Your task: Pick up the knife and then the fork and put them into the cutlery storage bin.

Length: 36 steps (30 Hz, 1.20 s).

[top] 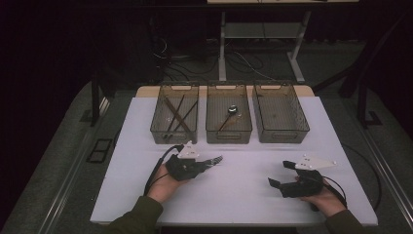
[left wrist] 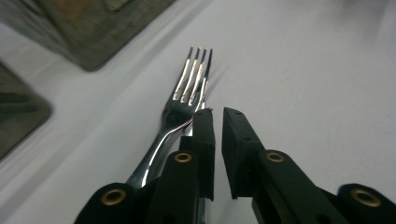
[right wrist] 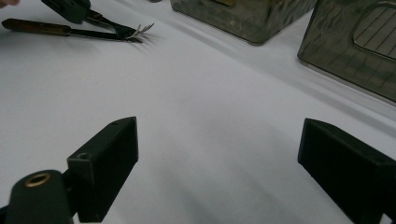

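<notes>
Jaws [left wrist: 217,116] slightly apart — beside fork [left wrist: 187,93]

No legible text or labels.

Three clear plastic bins stand in a row at the far edge of the white table [top: 234,195]. Left bin [top: 174,113] holds chopsticks [top: 176,114]; middle bin [top: 228,113] holds a spoon [top: 229,114]; right bin [top: 280,112] contents indiscernible.

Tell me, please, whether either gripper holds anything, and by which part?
Nothing is held. The fork lies on the table beside the left gripper, jaws parted; the right gripper is open and empty.
</notes>
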Available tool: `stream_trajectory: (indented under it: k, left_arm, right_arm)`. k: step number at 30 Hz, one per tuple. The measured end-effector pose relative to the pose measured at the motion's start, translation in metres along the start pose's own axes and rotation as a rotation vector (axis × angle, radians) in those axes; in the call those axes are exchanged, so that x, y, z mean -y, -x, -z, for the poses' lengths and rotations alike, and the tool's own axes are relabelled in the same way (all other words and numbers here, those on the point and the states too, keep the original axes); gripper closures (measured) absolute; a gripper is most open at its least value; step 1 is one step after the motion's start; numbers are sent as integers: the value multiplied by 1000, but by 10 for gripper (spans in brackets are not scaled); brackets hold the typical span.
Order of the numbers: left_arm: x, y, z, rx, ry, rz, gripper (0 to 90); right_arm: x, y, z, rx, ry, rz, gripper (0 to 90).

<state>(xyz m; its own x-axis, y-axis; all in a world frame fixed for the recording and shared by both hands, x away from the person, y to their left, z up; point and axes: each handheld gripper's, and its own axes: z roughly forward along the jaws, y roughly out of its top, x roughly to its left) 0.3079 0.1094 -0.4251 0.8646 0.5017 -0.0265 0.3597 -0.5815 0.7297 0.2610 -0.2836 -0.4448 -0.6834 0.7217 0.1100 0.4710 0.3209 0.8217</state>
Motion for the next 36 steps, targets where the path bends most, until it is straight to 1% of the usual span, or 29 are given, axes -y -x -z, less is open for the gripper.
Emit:
stream_trajectory:
  k: [1,4,6,8,9,10,13,14,16,18,19,21,25,28,30,34,35,36]
  left_arm:
    - [3,-1,4,-2,6,11,777]
    - [11,-3,15,-23,5,17,706]
    - [16,-3,21,-28,12,30,665]
    - [22,-4,26,-35,6,33,646]
    - [25,-4,28,-35,9,41,642]
    - [28,-4,31,-37,9,38,639]
    - [35,-2,35,-43,13,63,637]
    - [37,-2,36,-46,3,60,637]
    - [40,-2,35,-46,-4,72,641]
    - [41,-4,32,-44,-25,67,644]
    - [41,-4,30,-39,-28,75,646]
    - [41,-5,26,-36,-43,58,649]
    - [41,-7,23,-35,-54,58,671]
    - [41,-8,22,-25,-58,61,693]
    - [41,-7,21,-21,-58,57,702]
    - [42,-7,19,-20,-77,50,723]
    - [43,-7,18,-19,-84,42,731]
    - [43,-8,18,-18,-84,45,733]
  right_arm:
    - [0,0,0,1,0,0,119]
    - [0,0,0,0,1,-1,119]
    - [0,0,0,2,0,-1,119]
    - [0,0,0,3,0,-1,119]
    - [0,0,0,3,0,-1,119]
    - [0,0,0,3,-1,-2,119]
    - [0,0,1,4,0,-1,119]
    - [0,0,1,4,0,-1,119]
    - [0,0,0,4,-1,-1,119]
    - [0,0,0,3,-1,0,119]
    - [0,0,0,3,-1,0,119]
    - [0,0,0,3,-2,2,119]
    - [0,0,0,2,-2,2,119]
    - [0,0,0,2,-1,1,119]
    - [0,0,0,2,-1,2,119]
    - [0,0,0,3,-1,1,119]
    - [0,0,0,2,-1,2,119]
    - [0,0,0,2,-1,3,119]
